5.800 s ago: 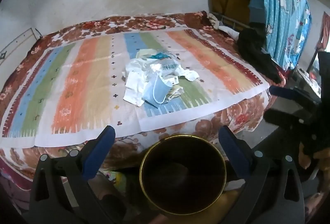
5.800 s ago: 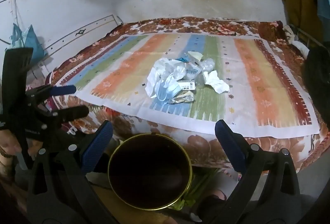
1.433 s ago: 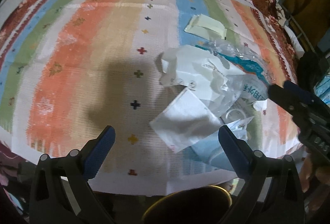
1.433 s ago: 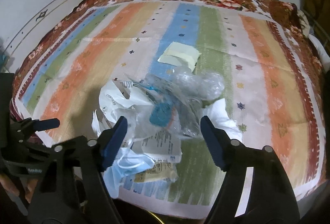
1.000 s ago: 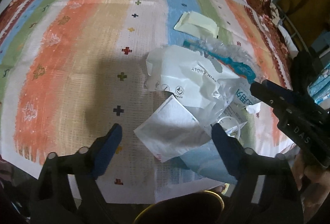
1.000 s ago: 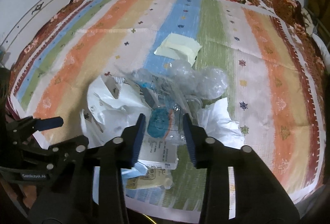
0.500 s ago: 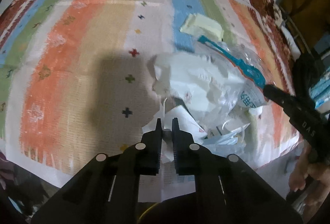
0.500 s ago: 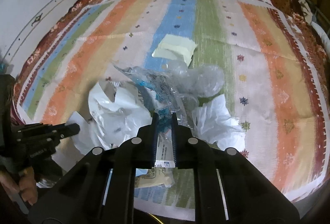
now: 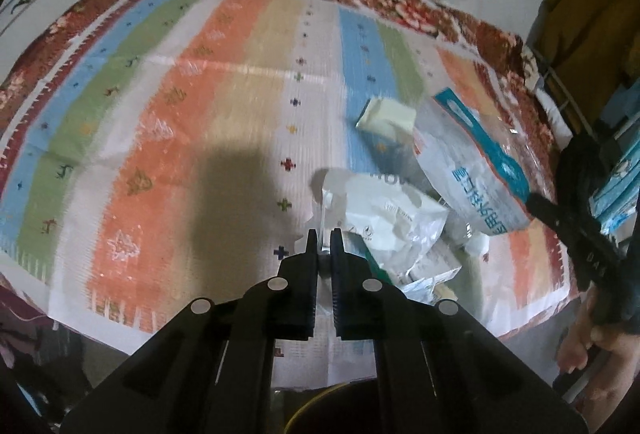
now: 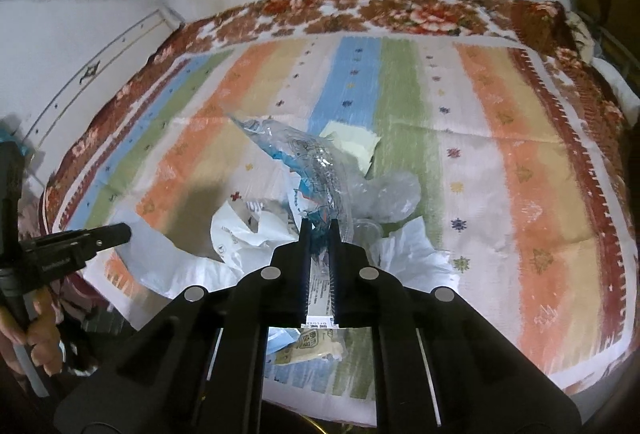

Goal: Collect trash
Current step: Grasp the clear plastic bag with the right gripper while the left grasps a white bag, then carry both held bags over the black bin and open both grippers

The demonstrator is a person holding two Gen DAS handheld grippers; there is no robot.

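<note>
The trash lies in a heap on the striped cloth of a bed. My left gripper is shut on the edge of a flat white sheet, its jaws closing the last bit; the sheet hangs lifted off the heap. My right gripper is shut on a clear plastic bag with blue print, jaws also just closing, and the bag stands raised. A crumpled white wrapper, a pale yellow folded paper, a white tissue and a blue mask lie below.
The gold rim of a dark bin shows under the left gripper at the bed's near edge. A floral blanket borders the cloth. Clothes hang at the right. A hand holds the right gripper's handle.
Both grippers have shut, the left on the white sheet, the right on the clear bag. Both have risen, pulling the sheet and bag up off the heap.
</note>
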